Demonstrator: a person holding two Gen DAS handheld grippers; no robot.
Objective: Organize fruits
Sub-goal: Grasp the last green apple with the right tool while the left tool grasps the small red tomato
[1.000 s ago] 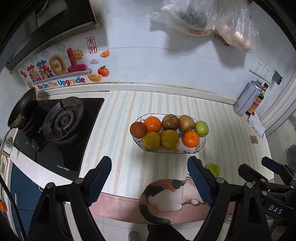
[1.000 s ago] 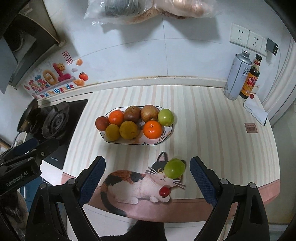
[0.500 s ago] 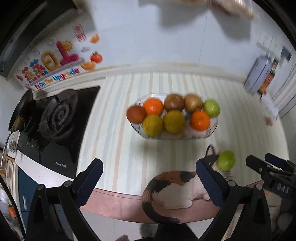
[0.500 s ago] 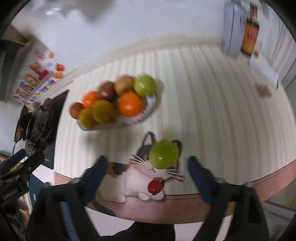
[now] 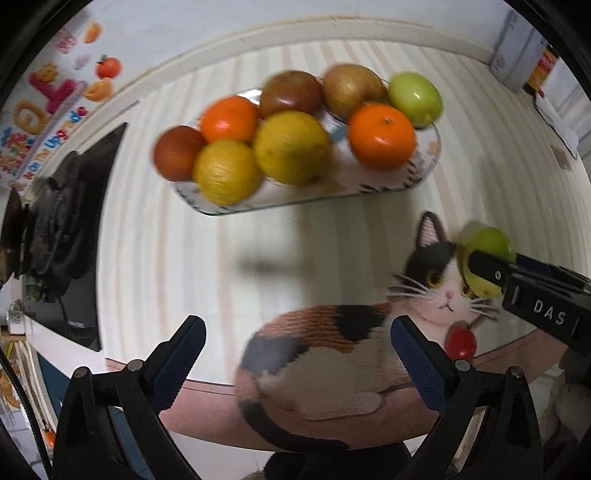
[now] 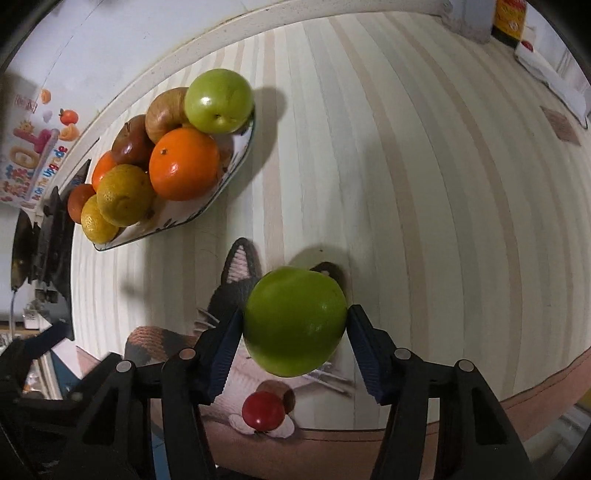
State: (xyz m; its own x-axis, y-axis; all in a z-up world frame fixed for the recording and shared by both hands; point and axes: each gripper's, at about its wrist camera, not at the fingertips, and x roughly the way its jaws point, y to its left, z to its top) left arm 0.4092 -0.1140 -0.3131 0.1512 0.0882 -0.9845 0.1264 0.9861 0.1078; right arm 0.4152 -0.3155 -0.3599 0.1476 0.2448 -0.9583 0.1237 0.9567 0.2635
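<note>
A green apple (image 6: 295, 320) sits on the cat-shaped mat (image 6: 236, 288), and my right gripper (image 6: 294, 345) is shut on it, pads against both sides. The same apple shows in the left wrist view (image 5: 487, 254) behind the right gripper's finger. A small red tomato (image 6: 263, 410) lies on the mat near the counter's front edge. An oval fruit plate (image 5: 399, 184) holds oranges, yellow citrus, brown fruits and a second green apple (image 5: 415, 99). My left gripper (image 5: 295, 354) is open and empty above the mat's left part (image 5: 325, 354).
A black gas stove (image 5: 62, 229) stands at the left. A spray can and a sauce bottle (image 6: 509, 18) stand at the back right by the wall. The striped counter (image 6: 424, 184) ends close below both grippers.
Both grippers have moved forward and down toward the counter. My right gripper has closed from wide open onto the green apple on the mat.
</note>
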